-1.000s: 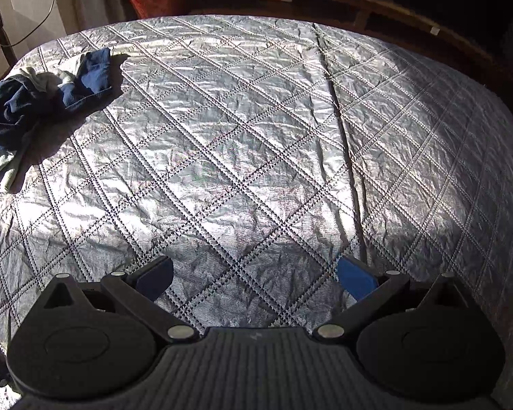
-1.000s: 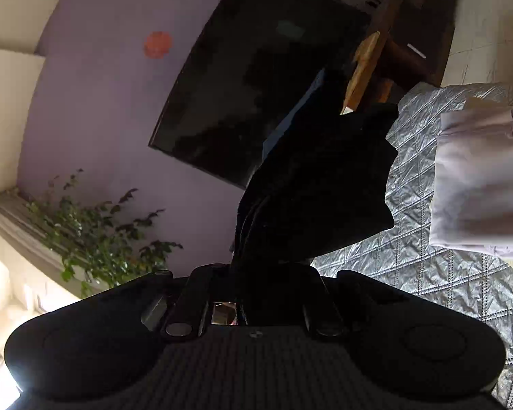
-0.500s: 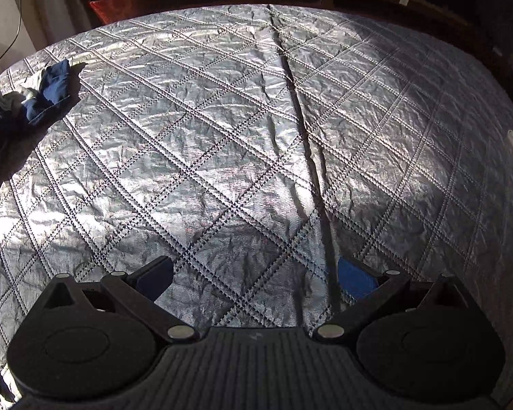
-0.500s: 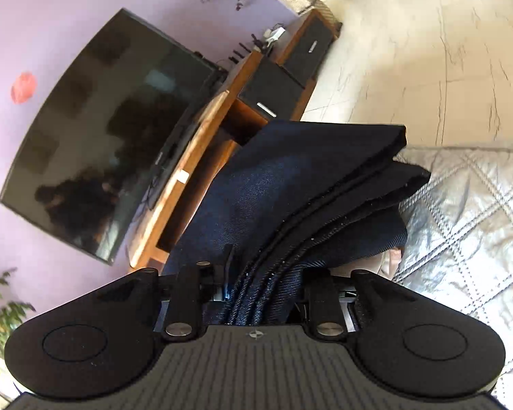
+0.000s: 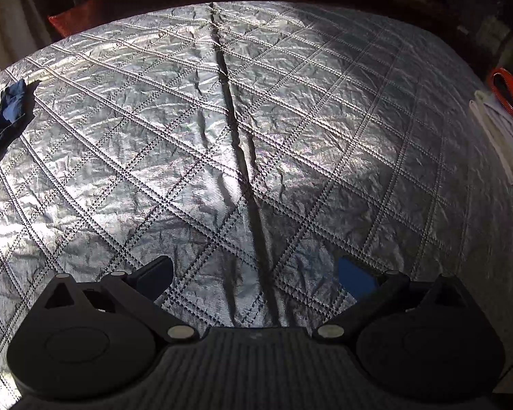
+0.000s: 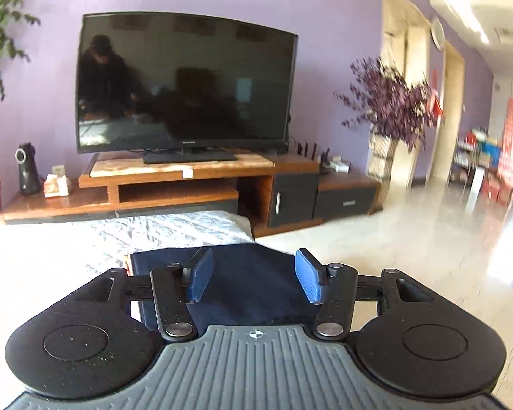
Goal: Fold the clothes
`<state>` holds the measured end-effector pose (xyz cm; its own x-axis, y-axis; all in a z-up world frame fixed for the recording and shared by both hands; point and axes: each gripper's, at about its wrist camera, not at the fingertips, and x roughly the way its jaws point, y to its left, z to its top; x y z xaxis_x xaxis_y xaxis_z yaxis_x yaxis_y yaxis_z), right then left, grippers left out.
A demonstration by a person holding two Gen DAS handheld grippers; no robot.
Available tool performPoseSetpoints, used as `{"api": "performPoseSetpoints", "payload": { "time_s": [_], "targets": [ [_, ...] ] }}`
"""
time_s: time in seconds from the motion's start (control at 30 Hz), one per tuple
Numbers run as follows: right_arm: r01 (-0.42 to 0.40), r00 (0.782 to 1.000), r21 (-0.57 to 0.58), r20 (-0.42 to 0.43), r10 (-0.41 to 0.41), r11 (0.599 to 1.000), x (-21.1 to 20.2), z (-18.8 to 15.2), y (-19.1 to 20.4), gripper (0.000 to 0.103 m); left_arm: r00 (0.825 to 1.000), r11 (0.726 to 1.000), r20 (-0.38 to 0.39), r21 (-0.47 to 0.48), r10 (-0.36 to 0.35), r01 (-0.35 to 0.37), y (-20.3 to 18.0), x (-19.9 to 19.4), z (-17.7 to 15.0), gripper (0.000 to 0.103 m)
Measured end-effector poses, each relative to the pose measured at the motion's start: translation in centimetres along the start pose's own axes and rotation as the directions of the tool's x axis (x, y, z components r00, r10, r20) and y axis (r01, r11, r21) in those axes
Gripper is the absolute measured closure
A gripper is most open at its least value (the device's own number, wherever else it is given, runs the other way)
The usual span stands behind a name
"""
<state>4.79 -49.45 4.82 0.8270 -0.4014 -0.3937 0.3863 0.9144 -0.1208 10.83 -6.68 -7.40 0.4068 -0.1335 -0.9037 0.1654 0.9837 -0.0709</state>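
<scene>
quilted silver bedspread (image 5: 222, 136) fills the left wrist view, crossed by a dark crease running from its far edge toward the camera. the left gripper (image 5: 256, 275) hangs over it with its jaws wide apart and nothing between them. at the far left edge of the bedspread lies a crumpled heap of dark blue and pale clothes (image 5: 7, 111); at the right edge sits a stack of folded white garments (image 5: 499, 133) with an orange strap (image 5: 511, 94) beside it.

in the right wrist view the right gripper (image 6: 254, 278) looks out level toward a television (image 6: 184, 85) on a wooden tv cabinet (image 6: 188, 184), with a purple-leaved plant (image 6: 393, 102) to the right. its jaws have just been opening and now stand apart, the blue pads (image 6: 307, 276) clear of any cloth. a folded dark navy garment (image 6: 253, 287) lies below and between the fingers, resting at the near corner of the bed, touched by neither pad
</scene>
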Motion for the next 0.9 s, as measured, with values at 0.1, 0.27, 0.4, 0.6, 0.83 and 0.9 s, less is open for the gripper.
{"api": "performPoseSetpoints", "payload": {
  "time_s": [0.1, 0.27, 0.4, 0.6, 0.83, 0.9],
  "targets": [
    [-0.119, 0.957, -0.036, -0.272, 0.105, 0.992, 5.6, 0.3, 1.4, 0.033, 0.999, 1.0, -0.017, 0.007, -0.03, 0.03, -1.0, -0.5, -0.9, 0.001],
    [-0.162, 0.932, -0.024, -0.331, 0.145, 0.986, 5.6, 0.8, 2.9, 0.03, 0.997, 0.998, -0.071, 0.042, -0.035, 0.038, -3.4, -2.1, -1.8, 0.001],
    [-0.177, 0.943, 0.074, -0.274, 0.191, 0.981, -0.3, 2.0, 2.0, 0.015, 0.995, 0.992, -0.055, 0.084, -0.084, 0.089, -6.0, -5.3, -2.3, 0.001],
    [0.005, 0.931, 0.142, -0.361, 0.047, 0.99, -9.9, 0.3, 0.7, 0.001, 0.986, 0.975, -0.004, 0.149, -0.167, 0.166, -10.7, -11.9, -3.2, 0.001],
    [0.155, 0.896, 0.203, -0.442, -0.051, 0.967, -19.3, -2.7, -1.7, 0.001, 0.989, 0.98, 0.028, 0.143, -0.147, 0.141, -14.4, -17.3, -7.4, 0.001],
    [0.191, 0.887, 0.189, -0.453, -0.087, 0.963, -21.1, -3.2, -1.9, 0.001, 0.99, 0.981, 0.018, 0.138, -0.137, 0.134, -15.1, -18.3, -9.2, 0.001]
  ]
}}
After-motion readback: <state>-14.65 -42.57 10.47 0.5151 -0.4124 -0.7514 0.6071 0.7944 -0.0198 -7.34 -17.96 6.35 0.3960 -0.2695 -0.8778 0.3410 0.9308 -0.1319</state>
